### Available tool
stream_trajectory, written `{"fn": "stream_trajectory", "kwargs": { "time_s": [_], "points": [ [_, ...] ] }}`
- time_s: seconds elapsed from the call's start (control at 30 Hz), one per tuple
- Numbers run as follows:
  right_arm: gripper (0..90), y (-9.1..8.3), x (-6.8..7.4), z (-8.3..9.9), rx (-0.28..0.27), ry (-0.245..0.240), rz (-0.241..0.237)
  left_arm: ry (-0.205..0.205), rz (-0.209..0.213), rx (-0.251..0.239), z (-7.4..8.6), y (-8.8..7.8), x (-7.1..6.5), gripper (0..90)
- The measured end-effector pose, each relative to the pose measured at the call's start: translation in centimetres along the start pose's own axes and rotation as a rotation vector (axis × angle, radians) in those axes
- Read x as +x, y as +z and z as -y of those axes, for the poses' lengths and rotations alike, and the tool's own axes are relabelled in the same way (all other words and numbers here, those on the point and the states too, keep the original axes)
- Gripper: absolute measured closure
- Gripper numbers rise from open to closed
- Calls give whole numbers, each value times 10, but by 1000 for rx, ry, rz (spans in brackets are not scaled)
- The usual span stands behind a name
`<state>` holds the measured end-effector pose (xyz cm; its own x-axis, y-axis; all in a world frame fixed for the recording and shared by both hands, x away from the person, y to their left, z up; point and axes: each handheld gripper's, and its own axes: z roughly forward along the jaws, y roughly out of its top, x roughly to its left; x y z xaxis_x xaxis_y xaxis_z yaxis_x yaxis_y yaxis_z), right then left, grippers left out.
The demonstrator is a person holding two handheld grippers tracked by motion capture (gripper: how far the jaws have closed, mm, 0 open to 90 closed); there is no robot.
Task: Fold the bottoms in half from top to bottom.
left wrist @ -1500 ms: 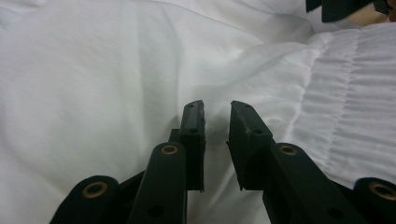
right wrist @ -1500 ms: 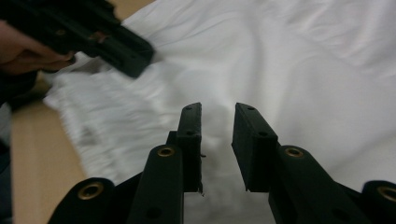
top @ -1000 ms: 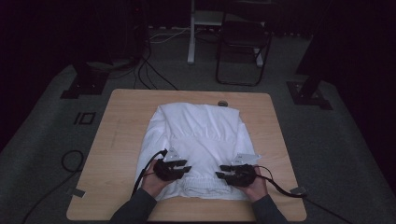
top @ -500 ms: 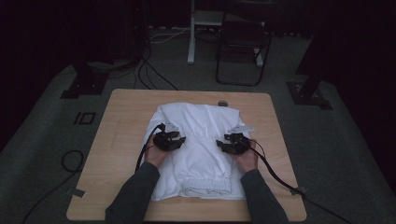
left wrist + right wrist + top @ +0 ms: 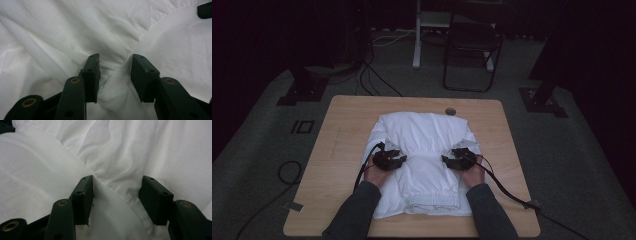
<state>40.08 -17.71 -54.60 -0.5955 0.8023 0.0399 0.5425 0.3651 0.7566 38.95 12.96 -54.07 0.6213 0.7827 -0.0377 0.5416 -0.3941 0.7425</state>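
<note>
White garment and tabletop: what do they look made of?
White garment: looks like thin woven fabric, possibly cotton, matte; soft creases, a stitched hem and a gathered elastic-like band at the near edge suggest it. Tabletop: light wood or wood-look laminate, smooth with low sheen; faint grain shows, but solid wood or veneer can't be told.

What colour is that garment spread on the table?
Plain white, no pattern. The garment shows whole in the high view, lying on the wooden table.

no readable text, labels or numbers anywhere
</note>
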Motion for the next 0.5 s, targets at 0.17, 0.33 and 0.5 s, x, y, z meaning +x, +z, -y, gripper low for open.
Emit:
{"fn": "stream_trajectory", "kwargs": {
  "time_s": [0.17,0.33,0.5],
  "points": [
    [444,-11,16,12,-11,-12,-5,10,8,-9,18,-17,-13,592],
    [444,-25,35,26,-9,-37,-21,8,28,-13,36,-35,-25,592],
    [444,-40,50,40,-8,-48,-40,8,42,-5,48,-50,-39,589]
  ]
}}
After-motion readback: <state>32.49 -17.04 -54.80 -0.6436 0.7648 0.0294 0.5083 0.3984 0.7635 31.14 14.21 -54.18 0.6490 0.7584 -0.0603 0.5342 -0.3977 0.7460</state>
